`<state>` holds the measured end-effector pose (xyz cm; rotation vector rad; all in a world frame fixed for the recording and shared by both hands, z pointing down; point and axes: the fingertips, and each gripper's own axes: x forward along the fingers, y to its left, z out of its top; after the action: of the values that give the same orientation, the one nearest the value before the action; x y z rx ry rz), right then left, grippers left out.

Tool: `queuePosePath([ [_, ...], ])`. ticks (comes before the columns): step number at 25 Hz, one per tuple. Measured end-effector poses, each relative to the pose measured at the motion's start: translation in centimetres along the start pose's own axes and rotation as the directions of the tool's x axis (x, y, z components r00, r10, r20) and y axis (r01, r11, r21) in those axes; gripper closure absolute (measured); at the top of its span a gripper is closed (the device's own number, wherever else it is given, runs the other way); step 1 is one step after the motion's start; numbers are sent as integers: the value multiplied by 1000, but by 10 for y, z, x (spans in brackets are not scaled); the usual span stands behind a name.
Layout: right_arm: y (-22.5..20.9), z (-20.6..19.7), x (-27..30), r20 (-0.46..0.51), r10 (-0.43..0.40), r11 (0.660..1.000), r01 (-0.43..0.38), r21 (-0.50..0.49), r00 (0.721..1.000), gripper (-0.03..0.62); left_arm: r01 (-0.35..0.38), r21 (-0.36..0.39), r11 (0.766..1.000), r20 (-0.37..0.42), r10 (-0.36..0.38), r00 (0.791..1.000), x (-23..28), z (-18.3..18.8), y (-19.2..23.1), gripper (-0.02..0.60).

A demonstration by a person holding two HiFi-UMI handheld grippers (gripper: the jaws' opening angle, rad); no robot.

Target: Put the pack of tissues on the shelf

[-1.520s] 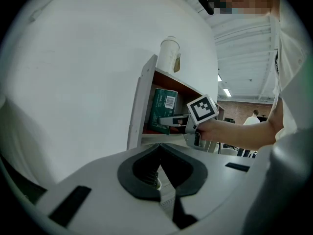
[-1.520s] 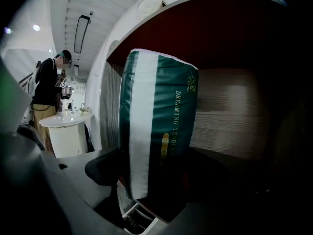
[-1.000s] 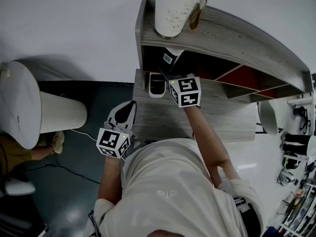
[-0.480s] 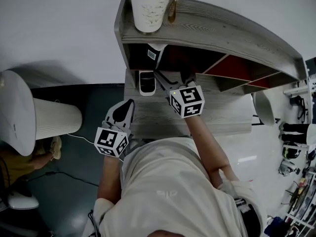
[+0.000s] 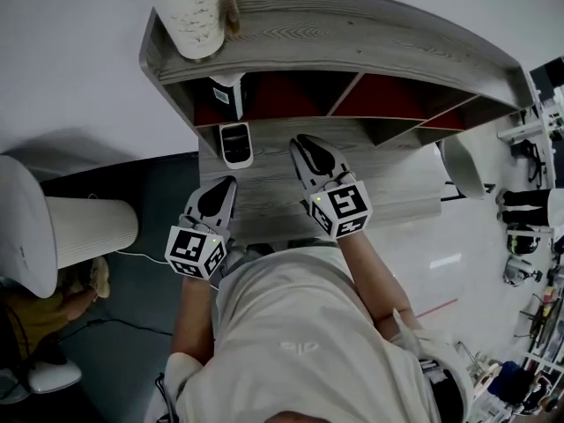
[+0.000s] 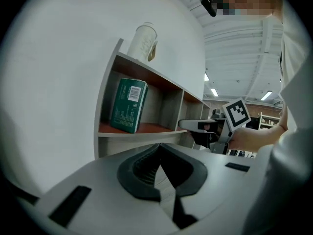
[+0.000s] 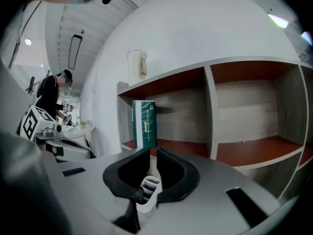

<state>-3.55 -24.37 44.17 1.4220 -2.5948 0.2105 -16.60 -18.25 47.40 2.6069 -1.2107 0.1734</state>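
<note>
The green pack of tissues (image 5: 227, 95) (image 6: 128, 105) (image 7: 144, 124) stands upright in the leftmost compartment of the grey wooden shelf (image 5: 352, 25), with nothing touching it. My right gripper (image 5: 304, 141) (image 7: 152, 153) hovers over the tabletop in front of the shelf, clear of the pack. Its jaws are closing and are almost together, with nothing between them. My left gripper (image 5: 227, 183) (image 6: 159, 148) is shut and empty, low at the table's left front edge, pointing toward the pack's compartment.
A tall white cup (image 5: 196, 16) stands on the shelf top above the pack. A small white device (image 5: 235, 144) lies on the table (image 5: 397, 183) below that compartment. The compartments to the right hold nothing. A white ribbed cylinder (image 5: 88, 232) stands on the floor at left.
My right gripper has drawn back from the pack's compartment toward me, and its jaws have gone from wide apart to nearly together. The pack stays on the shelf. The left gripper has hardly moved.
</note>
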Motion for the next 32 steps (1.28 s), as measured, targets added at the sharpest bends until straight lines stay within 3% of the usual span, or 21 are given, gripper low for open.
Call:
queuePosePath([
  [5, -12, -15, -37, -14, 14, 1000, -14, 25, 1000, 554, 40, 8, 999, -13, -40, 999, 19, -1, -20, 566],
  [16, -41, -33, -98, -5, 10, 998, -10, 70, 1000, 557, 117, 27, 993, -22, -116, 993, 53, 1, -63, 566],
  [32, -51, -40, -117, 7, 33, 995, -34, 93, 999, 559, 153, 45, 987, -26, -152, 988, 70, 6, -90, 566],
])
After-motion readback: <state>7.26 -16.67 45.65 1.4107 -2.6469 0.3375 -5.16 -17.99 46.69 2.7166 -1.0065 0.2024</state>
